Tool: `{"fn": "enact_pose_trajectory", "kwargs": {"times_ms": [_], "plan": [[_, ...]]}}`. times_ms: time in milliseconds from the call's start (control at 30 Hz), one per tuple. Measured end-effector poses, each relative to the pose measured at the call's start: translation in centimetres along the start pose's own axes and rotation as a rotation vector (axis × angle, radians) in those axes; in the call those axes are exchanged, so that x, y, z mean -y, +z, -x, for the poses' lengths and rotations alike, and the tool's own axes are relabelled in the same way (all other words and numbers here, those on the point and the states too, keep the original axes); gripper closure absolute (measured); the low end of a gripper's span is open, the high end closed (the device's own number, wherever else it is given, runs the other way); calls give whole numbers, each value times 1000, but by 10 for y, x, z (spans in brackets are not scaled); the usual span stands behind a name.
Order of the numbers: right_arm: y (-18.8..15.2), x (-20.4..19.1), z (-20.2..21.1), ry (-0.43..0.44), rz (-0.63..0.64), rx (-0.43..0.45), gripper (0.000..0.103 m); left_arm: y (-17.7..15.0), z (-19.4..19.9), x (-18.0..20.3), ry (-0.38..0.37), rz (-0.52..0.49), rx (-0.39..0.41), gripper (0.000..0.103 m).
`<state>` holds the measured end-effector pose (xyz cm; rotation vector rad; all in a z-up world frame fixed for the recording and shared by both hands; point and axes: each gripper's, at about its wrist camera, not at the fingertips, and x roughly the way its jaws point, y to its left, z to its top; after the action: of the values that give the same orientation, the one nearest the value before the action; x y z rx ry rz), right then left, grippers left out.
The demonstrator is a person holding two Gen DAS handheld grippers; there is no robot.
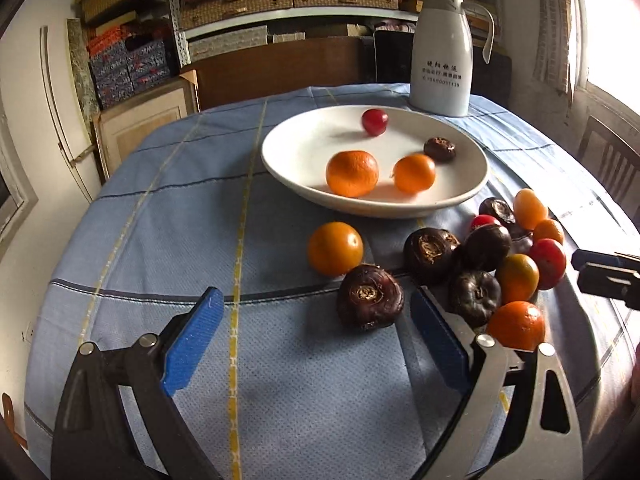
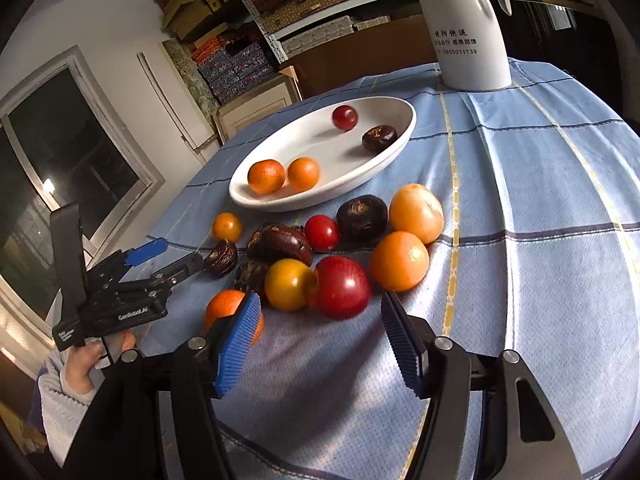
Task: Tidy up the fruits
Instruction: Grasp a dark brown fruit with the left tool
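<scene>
Left gripper (image 1: 316,320) spread wide, empty, its right pad just beside a dark water chestnut (image 1: 369,297); right gripper (image 2: 320,332) spread, empty, before a red tomato (image 2: 342,287) in the loose pile near the tabletop's right edge. Risk: round fruit packed touching, so a closing pad may nudge neighbours rolling off. White plate (image 1: 280,164) at centre holds four pieces.
</scene>
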<state>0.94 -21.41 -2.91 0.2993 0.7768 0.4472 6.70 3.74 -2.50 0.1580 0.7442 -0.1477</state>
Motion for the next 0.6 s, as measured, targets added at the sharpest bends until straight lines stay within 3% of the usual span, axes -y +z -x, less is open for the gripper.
{"fn": "enact_pose_trajectory", "kwargs": {"times_ms": [233, 433, 467, 500, 600], "plan": [[-5, -7, 5, 27, 36, 0, 39, 1, -7, 14, -55, -53, -27, 12], [-5, -2, 6, 26, 8, 6, 39, 9, -32, 17, -136, -36, -107, 29], [-6, -2, 6, 25, 8, 4, 39, 10, -35, 15, -149, -25, -118, 33], [-6, -1, 5, 25, 6, 1, 39, 11, -39, 14, -170, -12, -136, 43], [-6, 1, 5, 19, -8, 0, 39, 13, -44, 11, -188, 3, -143, 53]]}}
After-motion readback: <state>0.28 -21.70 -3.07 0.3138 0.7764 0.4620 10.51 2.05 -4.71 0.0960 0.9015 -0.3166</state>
